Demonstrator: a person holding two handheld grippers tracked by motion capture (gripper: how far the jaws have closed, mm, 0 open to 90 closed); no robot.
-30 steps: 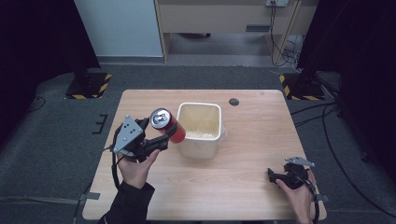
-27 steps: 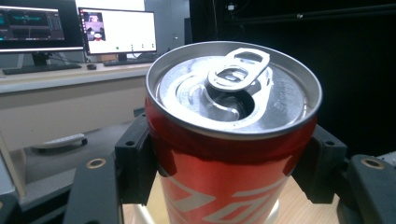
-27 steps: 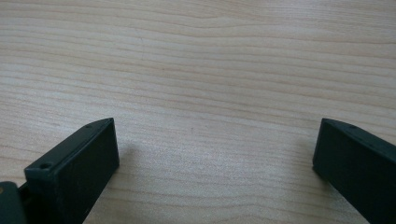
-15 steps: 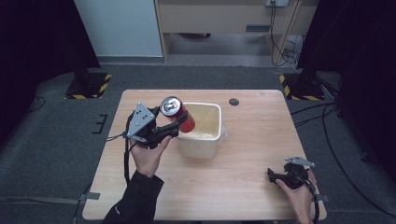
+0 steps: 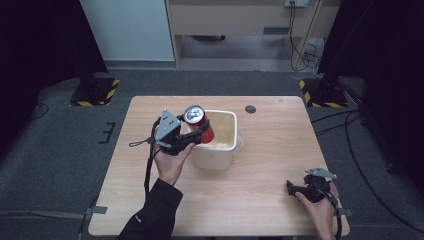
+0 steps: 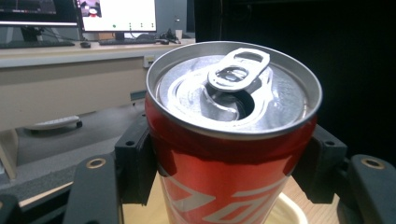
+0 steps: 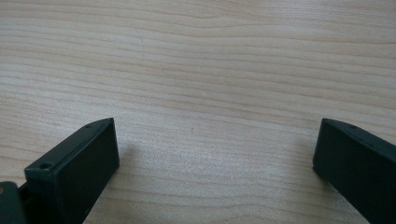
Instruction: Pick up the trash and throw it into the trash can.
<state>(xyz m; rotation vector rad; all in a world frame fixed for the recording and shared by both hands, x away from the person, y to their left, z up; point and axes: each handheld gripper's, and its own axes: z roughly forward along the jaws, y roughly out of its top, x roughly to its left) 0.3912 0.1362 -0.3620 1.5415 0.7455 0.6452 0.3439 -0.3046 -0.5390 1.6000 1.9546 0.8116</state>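
Red can (image 5: 199,125) sits clamped in the left gripper (image 5: 192,136), mid-frame over the bin (image 5: 227,145). Likely next: lower and release. Right gripper (image 5: 300,189) rests open, lower right.

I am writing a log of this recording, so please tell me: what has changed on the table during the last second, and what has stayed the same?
The left gripper, shut on the opened red soda can, carried it forward and to the right, from beside the white plastic bin to above its near-left rim. The grip did not change. The right gripper, jaws open, stayed resting on the wooden table at the near right. The bin stayed in place.
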